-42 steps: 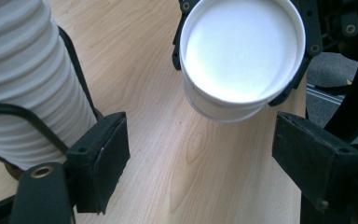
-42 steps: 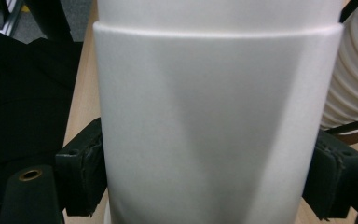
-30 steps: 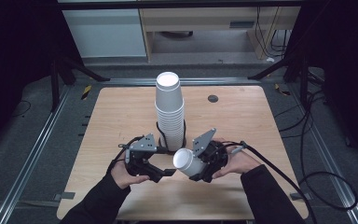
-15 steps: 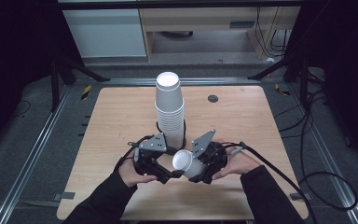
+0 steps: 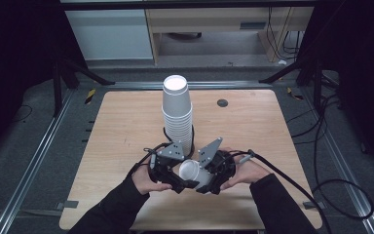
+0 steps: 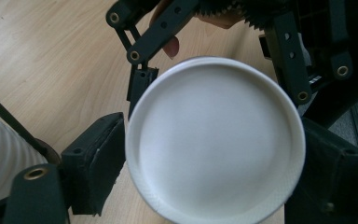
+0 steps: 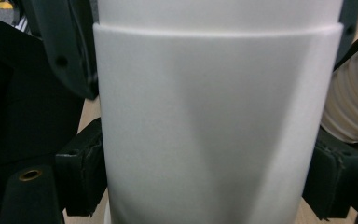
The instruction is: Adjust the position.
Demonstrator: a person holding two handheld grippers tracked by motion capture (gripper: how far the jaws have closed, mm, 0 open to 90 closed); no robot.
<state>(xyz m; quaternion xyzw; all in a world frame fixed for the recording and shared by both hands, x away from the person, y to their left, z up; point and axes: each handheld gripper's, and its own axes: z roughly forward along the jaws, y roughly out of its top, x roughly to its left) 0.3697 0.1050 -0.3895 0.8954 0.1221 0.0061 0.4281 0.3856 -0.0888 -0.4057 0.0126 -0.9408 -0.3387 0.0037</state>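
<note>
On the wooden table [image 5: 117, 126], near its front edge and at mid-width, both grippers are meeting over a single paper cup [image 5: 193, 171], just in front of the tall stack of cups [image 5: 177, 114] standing upright at the table's centre. The table is offering wide bare board to the left, right and far side of the stack; the near edge is lying close behind the person's hands, so room for drawing back is limited there. The stack is sitting just beyond the grippers, apparently close enough to be bumped by a forward move. The cup is lying tilted on its side, its open mouth facing left and up toward the left gripper [image 5: 177, 181]. The right gripper [image 5: 209, 183] is clamping the cup wall [image 7: 214, 140], with both pads pressing its sides, presumably to steady it for a handover or separation. The left gripper is standing with its jaws spread on either side of the cup rim [image 6: 214, 140]; the left pad [image 6: 98, 163] is sitting just beside the rim, not yet gripping.
</note>
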